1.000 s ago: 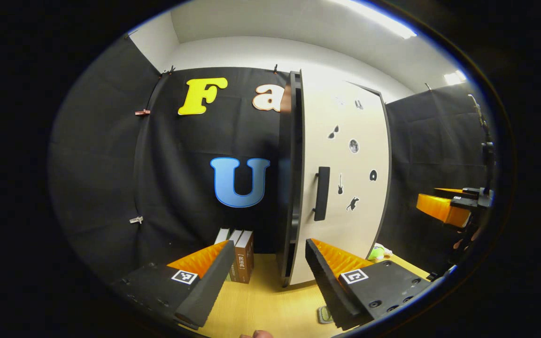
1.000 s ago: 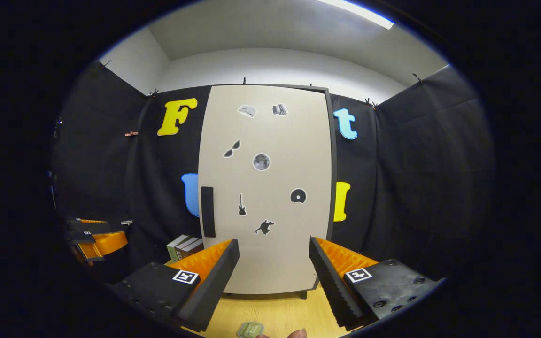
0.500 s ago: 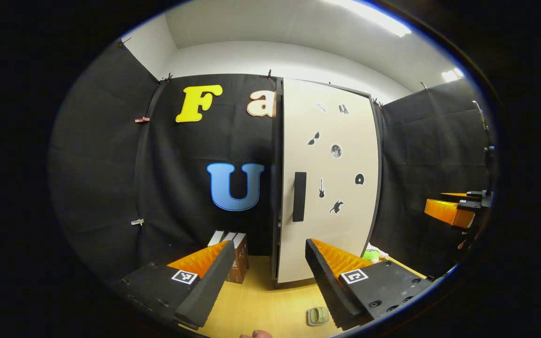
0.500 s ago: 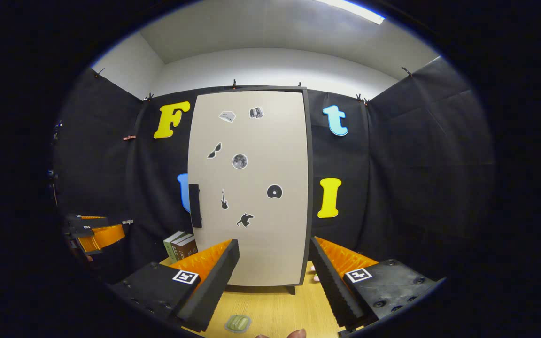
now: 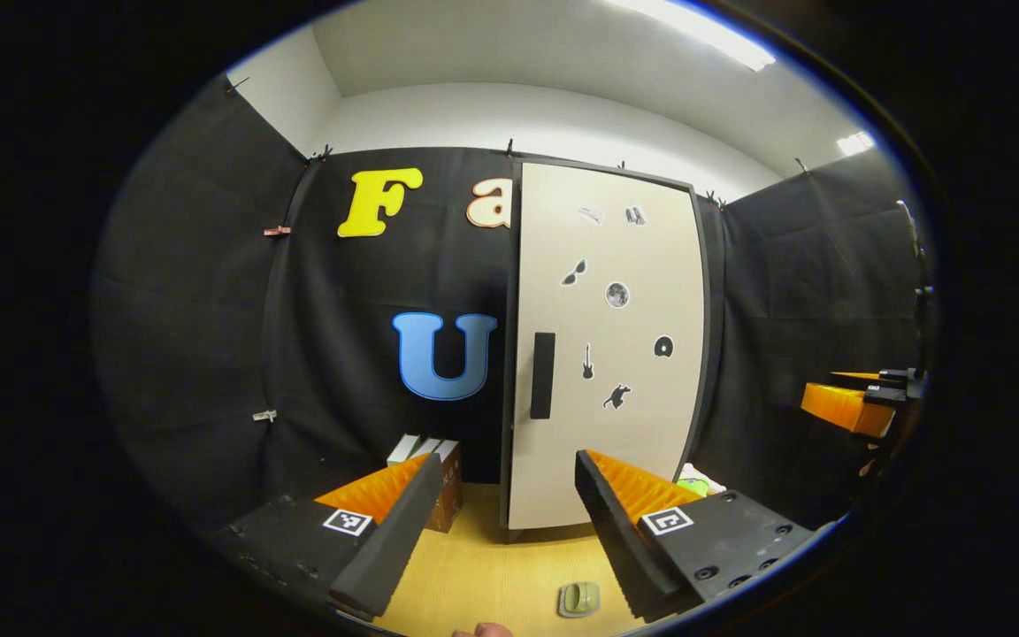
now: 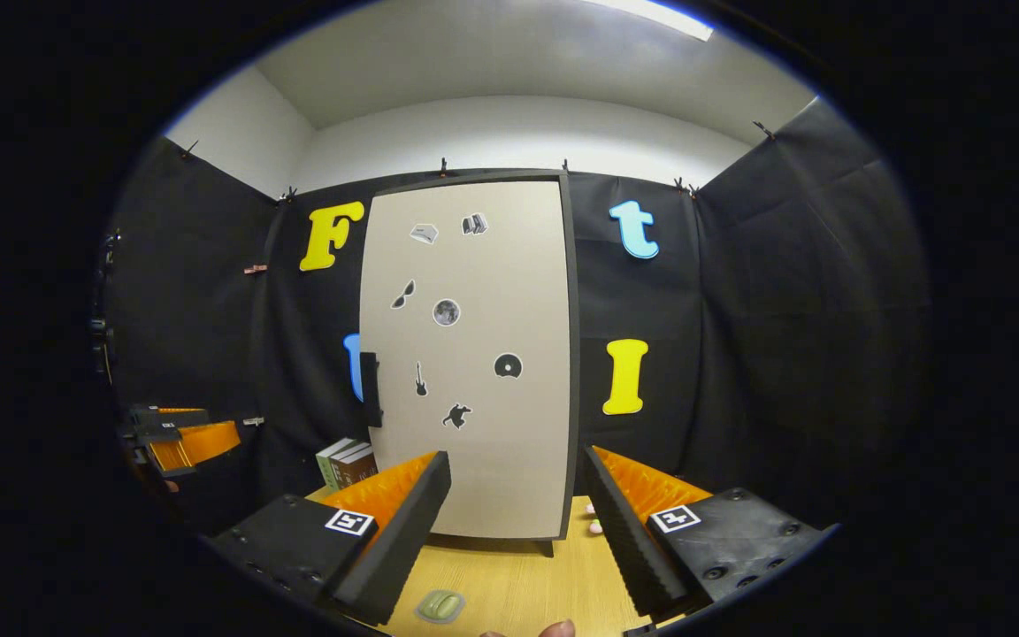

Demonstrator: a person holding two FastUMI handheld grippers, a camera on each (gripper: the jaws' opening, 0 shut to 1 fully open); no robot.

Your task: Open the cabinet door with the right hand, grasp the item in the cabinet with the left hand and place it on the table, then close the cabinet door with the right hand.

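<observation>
The tall beige cabinet door [image 5: 607, 345] [image 6: 474, 354] with small dark stickers stands shut, its black handle [image 5: 542, 375] [image 6: 370, 389] on its left edge. A small pale green item [image 5: 580, 599] [image 6: 440, 606] lies on the wooden table [image 5: 492, 566] [image 6: 527, 575] in front of the cabinet. My left gripper [image 5: 507, 460] is open and empty, well back from the door. My right gripper [image 6: 517, 456] is also open and empty, facing the door from a distance. It also shows at the far right of the left gripper view [image 5: 854, 402], and the left gripper shows at the far left of the right gripper view [image 6: 178, 438].
A few upright books [image 5: 439, 469] [image 6: 346, 460] stand on the table left of the cabinet. A bright green toy [image 5: 695, 484] lies by the cabinet's right foot. Small pink bits [image 6: 593, 518] lie near the door's lower right corner. Black cloth walls the booth.
The door, ajar a second ago in the left gripper view, has swung fully shut. Both grippers have drawn back from the cabinet, so it looks smaller and the green item shows further up the table.
</observation>
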